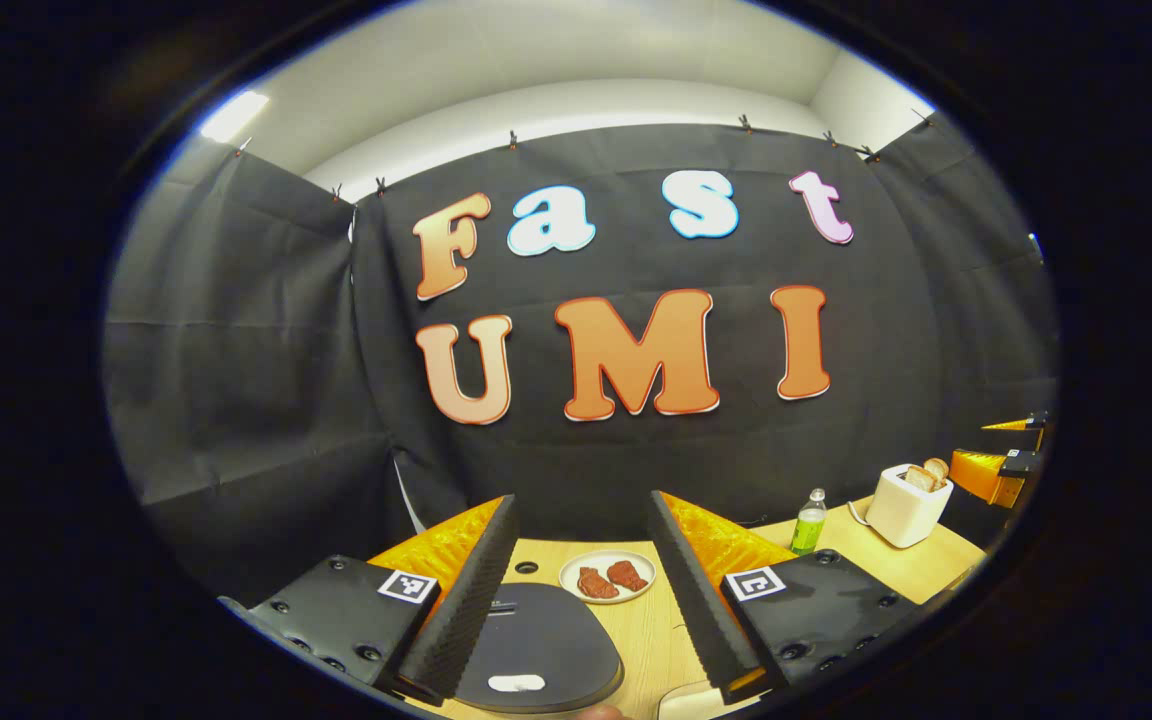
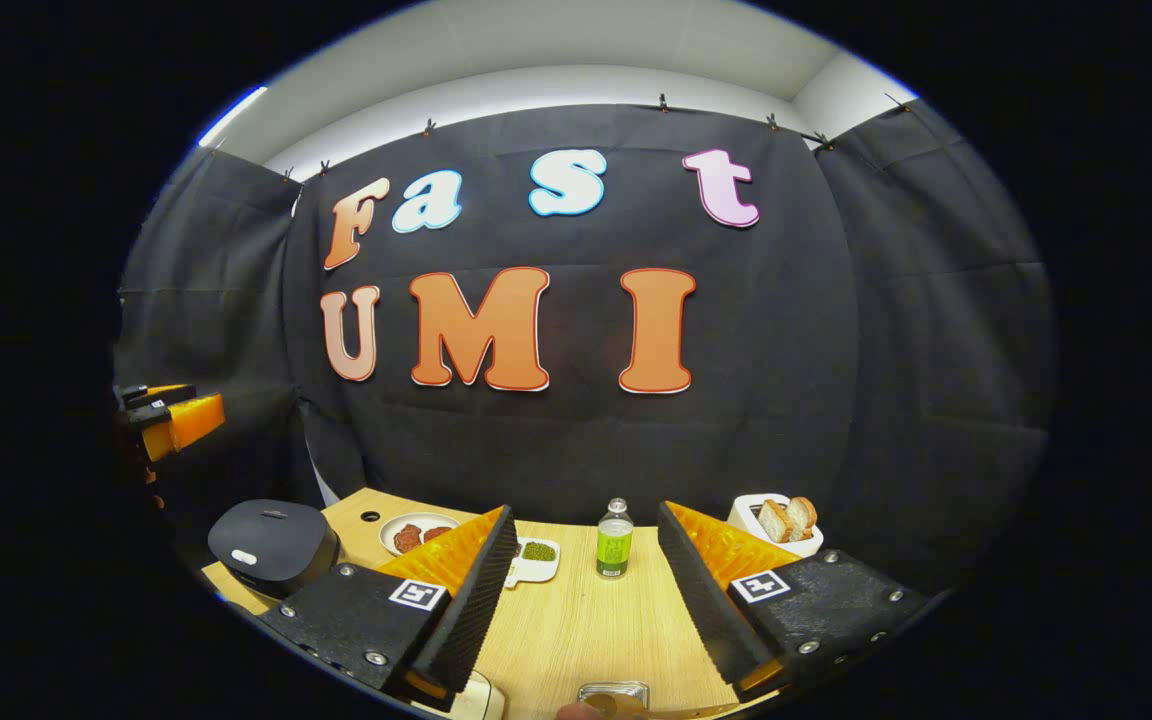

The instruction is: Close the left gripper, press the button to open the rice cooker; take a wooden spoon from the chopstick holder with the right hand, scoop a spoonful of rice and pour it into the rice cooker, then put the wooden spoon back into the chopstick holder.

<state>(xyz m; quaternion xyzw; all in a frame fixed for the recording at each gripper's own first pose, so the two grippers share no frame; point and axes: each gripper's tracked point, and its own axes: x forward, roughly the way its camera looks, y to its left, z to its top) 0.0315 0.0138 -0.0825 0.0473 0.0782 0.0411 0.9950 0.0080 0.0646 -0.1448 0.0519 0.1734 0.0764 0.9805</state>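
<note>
The rice cooker (image 1: 536,640) sits on the table (image 1: 636,630) with its dark lid down, so the opening step is not yet done. It serves as the landmark here. In the left gripper view, the left gripper (image 1: 584,590) hangs above and just in front of the cooker with its jaws spread wide and nothing between them; the lid shows through the gap. The task asks for closed fingers before pressing, probably so that the joined tips act as one blunt point on the button. The pale patch near the lid's front edge (image 1: 516,683) may be that button, though this is a guess.

Behind the cooker lies a plate (image 1: 607,577) with two reddish pieces of food. Further to the right of the cooker stand a green bottle (image 1: 809,523) and a white toaster (image 1: 906,505) with bread in its slots. These look like bystanders to the task.

In the right gripper view, the right gripper (image 2: 581,600) is also held wide and empty, well to the right of the cooker (image 2: 271,545), facing the bottle (image 2: 615,540). It seems to wait there because its part comes only after the lid is up. A small white dish (image 2: 534,560) with something green sits between cooker and bottle. At the bottom edge a metal-rimmed object (image 2: 614,692) is cut off; whether it is the chopstick holder cannot be told, and no wooden spoon can be made out.
</note>
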